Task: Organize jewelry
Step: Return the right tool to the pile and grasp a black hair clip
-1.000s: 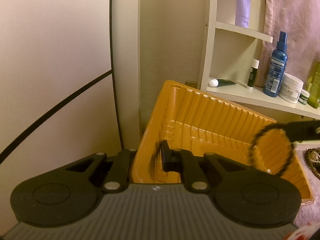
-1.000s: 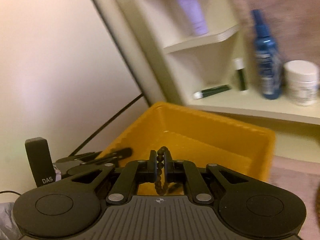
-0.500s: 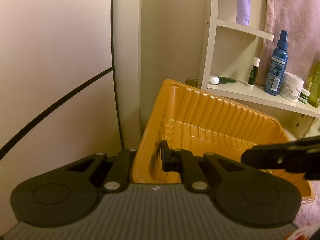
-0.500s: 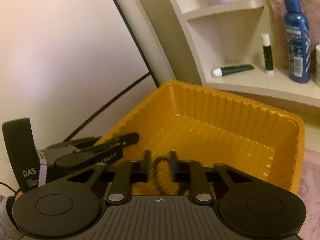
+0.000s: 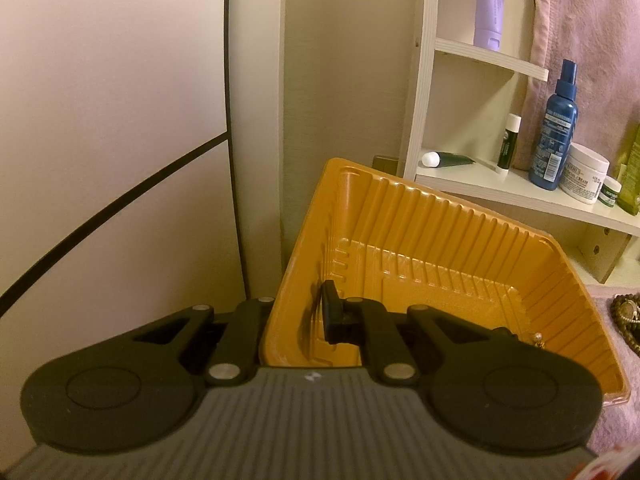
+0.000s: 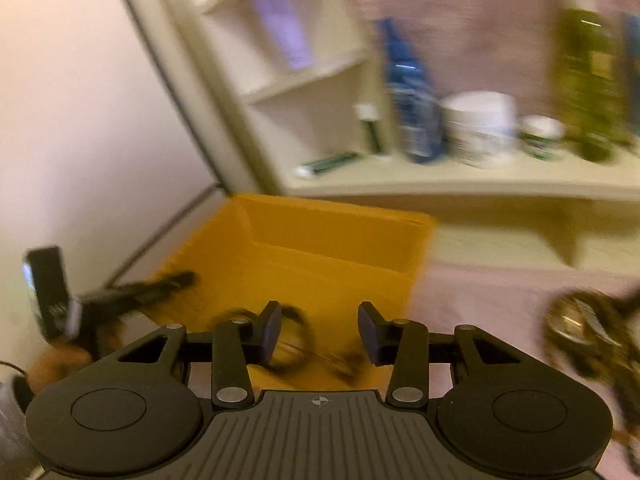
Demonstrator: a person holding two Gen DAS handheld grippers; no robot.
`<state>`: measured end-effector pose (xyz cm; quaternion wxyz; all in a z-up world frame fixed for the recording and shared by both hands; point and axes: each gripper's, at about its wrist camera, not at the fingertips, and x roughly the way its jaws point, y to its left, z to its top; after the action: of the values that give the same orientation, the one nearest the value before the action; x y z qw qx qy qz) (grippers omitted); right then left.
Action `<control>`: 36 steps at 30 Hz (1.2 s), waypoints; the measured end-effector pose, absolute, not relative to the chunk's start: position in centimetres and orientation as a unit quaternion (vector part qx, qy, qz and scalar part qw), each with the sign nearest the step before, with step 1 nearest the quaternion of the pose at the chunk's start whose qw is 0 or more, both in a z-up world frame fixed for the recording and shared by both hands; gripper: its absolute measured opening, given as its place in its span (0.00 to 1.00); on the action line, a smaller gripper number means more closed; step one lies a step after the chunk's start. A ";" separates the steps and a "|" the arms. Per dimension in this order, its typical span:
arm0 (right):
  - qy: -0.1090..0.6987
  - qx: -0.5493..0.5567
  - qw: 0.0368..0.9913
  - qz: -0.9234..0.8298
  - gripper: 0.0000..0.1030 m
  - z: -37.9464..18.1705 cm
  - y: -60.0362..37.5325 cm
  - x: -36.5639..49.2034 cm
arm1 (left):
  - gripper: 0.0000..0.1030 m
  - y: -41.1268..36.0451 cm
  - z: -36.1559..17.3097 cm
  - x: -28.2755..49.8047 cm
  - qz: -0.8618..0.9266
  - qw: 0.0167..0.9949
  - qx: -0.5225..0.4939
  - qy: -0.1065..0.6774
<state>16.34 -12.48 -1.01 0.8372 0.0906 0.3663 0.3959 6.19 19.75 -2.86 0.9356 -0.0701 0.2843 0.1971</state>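
Landmark: orange tray, ribbed plastic, on a pink cloth below a white shelf.

Left gripper: fingers clamped on the tray's near-left wall, one pad inside the tray, the other outside it. The tray sits tilted in this grip.

Right gripper: over the tray's near-right corner; jaws have just been opening and stand apart, nothing pressed between them. View is motion-blurred.

Black bead bracelet: lies inside the tray, at its near edge, just beyond the right gripper's left finger. Free of both pads.

A small gold piece rests inside the tray at its near-right wall.

A heap of dark beads and gold jewelry lies on the cloth, right of the tray, apart from it.
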 end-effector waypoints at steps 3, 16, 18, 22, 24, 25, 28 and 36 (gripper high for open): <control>0.387 0.096 0.849 0.345 0.42 -2.0 -16.5 16.3 | 0.10 19.7 -2.9 6.2 0.199 0.935 -0.069 0.287; 0.426 0.133 0.873 0.194 0.42 -4.0 -27.5 21.9 | 0.10 19.5 -2.8 6.4 0.202 0.934 -0.062 0.288; 0.429 0.141 0.871 0.195 0.42 -4.2 -27.9 23.1 | 0.10 19.5 -2.8 6.4 0.202 0.934 -0.062 0.289; 0.439 0.162 0.862 0.193 0.43 -4.9 -27.9 25.3 | 0.10 19.6 -2.8 6.4 0.202 0.933 -0.061 0.290; 0.446 0.179 0.855 0.194 0.43 -5.4 -27.7 26.2 | 0.10 19.6 -2.8 6.4 0.202 0.933 -0.061 0.291; 0.448 0.188 0.852 0.194 0.43 -5.6 -27.6 26.6 | 0.10 19.7 -2.8 6.4 0.202 0.933 -0.062 0.292; 0.454 0.218 0.843 0.189 0.43 -6.4 -27.3 27.7 | 0.10 19.7 -2.9 6.5 0.202 0.933 -0.060 0.292; 0.476 0.333 0.804 0.129 0.43 -8.9 -27.6 30.0 | 0.10 19.7 -2.9 6.5 0.202 0.933 -0.060 0.293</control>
<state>30.01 -27.56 -8.94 0.8038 0.3325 0.4761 0.1293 6.48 19.71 -2.92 0.9325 -0.0601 0.2933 0.2018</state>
